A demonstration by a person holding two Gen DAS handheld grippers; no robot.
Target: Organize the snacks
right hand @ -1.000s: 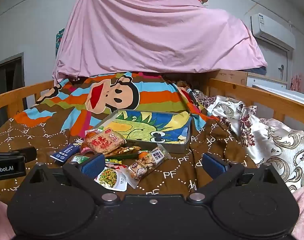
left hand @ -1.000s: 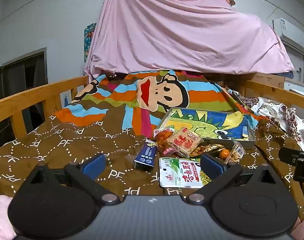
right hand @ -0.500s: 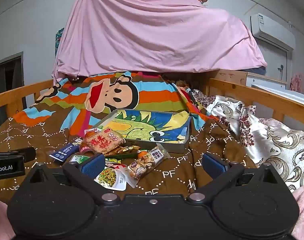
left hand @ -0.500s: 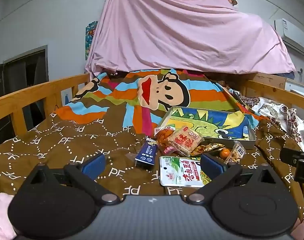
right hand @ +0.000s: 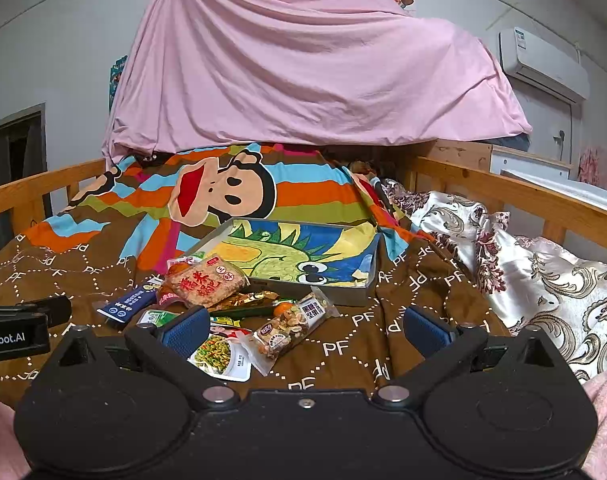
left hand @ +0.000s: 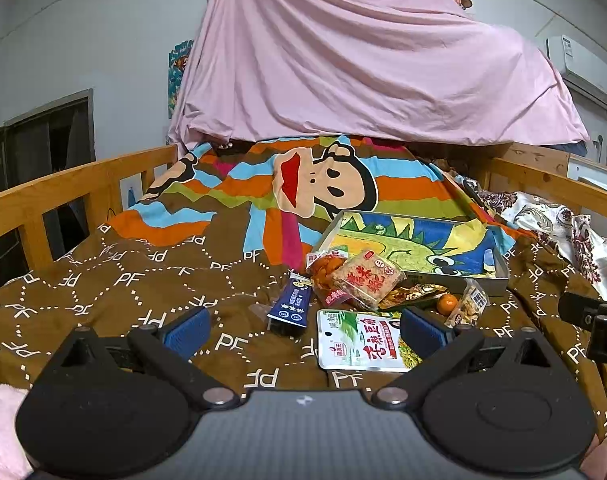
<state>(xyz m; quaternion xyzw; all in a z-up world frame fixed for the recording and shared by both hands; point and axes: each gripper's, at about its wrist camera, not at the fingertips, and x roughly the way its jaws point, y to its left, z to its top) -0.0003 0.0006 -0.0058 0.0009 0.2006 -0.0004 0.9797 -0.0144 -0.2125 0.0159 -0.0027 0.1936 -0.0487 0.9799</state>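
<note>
A pile of snack packets lies on the brown bedspread in front of a shallow metal tray (left hand: 459, 282) (right hand: 355, 294) lined with a dinosaur picture. A rice cracker pack (left hand: 367, 278) (right hand: 205, 284) sits on top. A dark blue pouch (left hand: 290, 307) (right hand: 129, 304), a white-green tofu pouch (left hand: 359, 340) (right hand: 219, 354), a clear nut bar (right hand: 291, 326) (left hand: 469, 306) and a small orange (left hand: 447, 304) lie around it. My left gripper (left hand: 303, 330) hovers open just short of the pile. My right gripper (right hand: 303, 330) also stands open, the nut bar between its fingers' line of sight.
Wooden bed rails (left hand: 63, 196) (right hand: 515, 196) run along both sides. A striped monkey blanket (left hand: 323, 188) and a pink sheet (right hand: 303, 72) rise behind the tray. A floral quilt (right hand: 543, 276) is heaped at the right. The left gripper's body (right hand: 15, 330) shows at the right view's left edge.
Both grippers have shifted only slightly; the scene sits a little lower and farther in the left wrist view. No snack has moved and both stay open.
</note>
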